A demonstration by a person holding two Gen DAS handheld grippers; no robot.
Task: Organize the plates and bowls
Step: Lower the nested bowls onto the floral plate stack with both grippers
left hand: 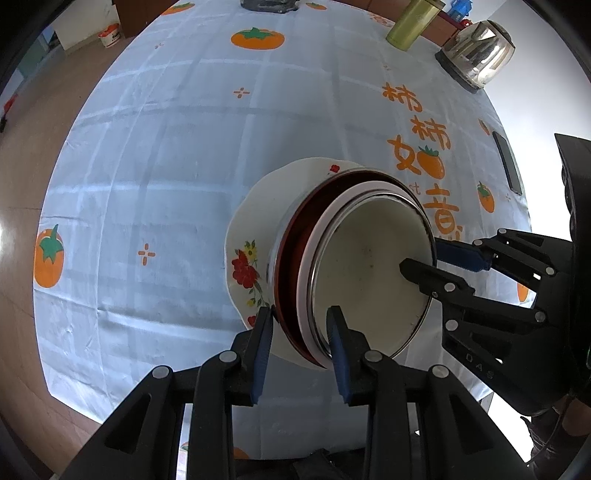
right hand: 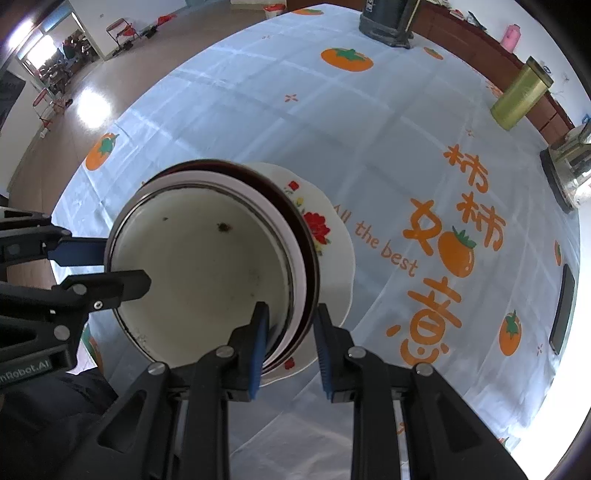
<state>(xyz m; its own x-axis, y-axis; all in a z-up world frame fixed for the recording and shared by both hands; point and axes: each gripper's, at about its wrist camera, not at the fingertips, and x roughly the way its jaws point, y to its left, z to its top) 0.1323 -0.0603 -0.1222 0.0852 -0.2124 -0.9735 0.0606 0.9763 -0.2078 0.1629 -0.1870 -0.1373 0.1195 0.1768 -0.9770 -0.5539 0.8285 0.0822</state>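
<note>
Left wrist view: one stack of dishes sits over the tablecloth [left hand: 166, 155], gripped from two sides. The stack counts four pieces: one floral plate [left hand: 251, 236] at the bottom, one dark red bowl [left hand: 291, 243], one white bowl [left hand: 308, 258], and one cream bowl [left hand: 369, 266] with a metal rim innermost. The left gripper [left hand: 301, 321] straddles the near rims of the stack, one blue pad outside the plate edge, one inside the cream bowl; the jaws are partly closed and pinch the rims. The right gripper [left hand: 421, 254] pinches the opposite rim, one finger inside the cream bowl, one outside.

Right wrist view: the same stack, plate [right hand: 332, 236] lowest and cream bowl [right hand: 199, 266] on top, with two dark specks inside it. The right gripper [right hand: 291, 321] clamps the nested rims; the left gripper [right hand: 122, 266] holds the far rim. Also on the tablecloth [right hand: 258, 122]: one green canister [right hand: 521, 96], one kettle [left hand: 476, 51], one phone [right hand: 563, 310], one dark box [right hand: 388, 18].
</note>
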